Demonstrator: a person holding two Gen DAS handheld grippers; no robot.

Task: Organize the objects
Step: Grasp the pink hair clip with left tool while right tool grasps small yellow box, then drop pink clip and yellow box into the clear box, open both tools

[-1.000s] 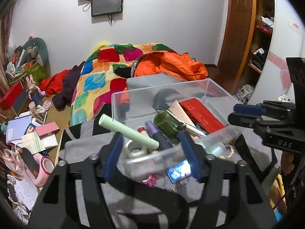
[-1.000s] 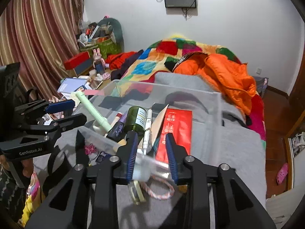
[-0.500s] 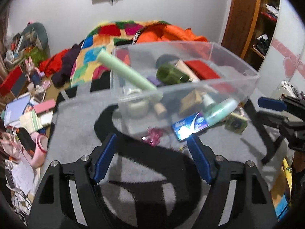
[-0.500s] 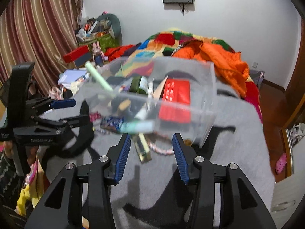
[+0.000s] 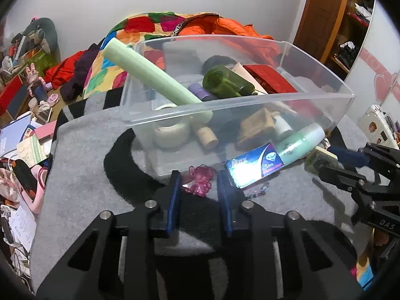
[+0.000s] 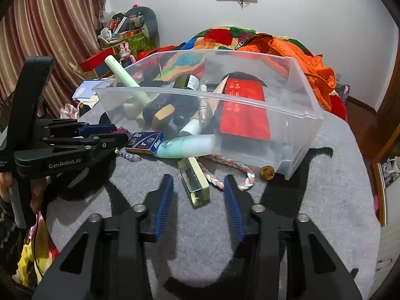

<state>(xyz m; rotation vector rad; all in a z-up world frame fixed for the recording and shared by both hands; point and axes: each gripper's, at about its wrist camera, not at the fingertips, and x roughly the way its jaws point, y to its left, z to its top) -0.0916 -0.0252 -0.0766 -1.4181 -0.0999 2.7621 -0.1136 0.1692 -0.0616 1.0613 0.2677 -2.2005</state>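
Your left gripper (image 5: 198, 178) points down at the grey felt-covered surface (image 5: 82, 155); its blue-padded jaws are closing around a pink translucent plastic trinket (image 5: 200, 180), which sits between them, though contact with the pads cannot be confirmed. Your right gripper (image 6: 198, 187) hangs over a yellowish rectangular clear block (image 6: 193, 181); its jaws are closing too, the block's near end lying between the tips but untouched. A clear plastic storage bin (image 6: 302, 115) stands just beyond both grippers. It holds a pale green cylinder (image 5: 152, 75) leaning over its rim, a dark green bottle (image 5: 225, 81), a red flat box (image 6: 243, 110), a roll of white tape (image 5: 170, 132) and a cork (image 5: 206, 136). Against the bin's front wall lie a blue "Max" staple box (image 6: 145, 142), a mint-green tube (image 6: 186, 146) and a braided cord (image 6: 225, 172).
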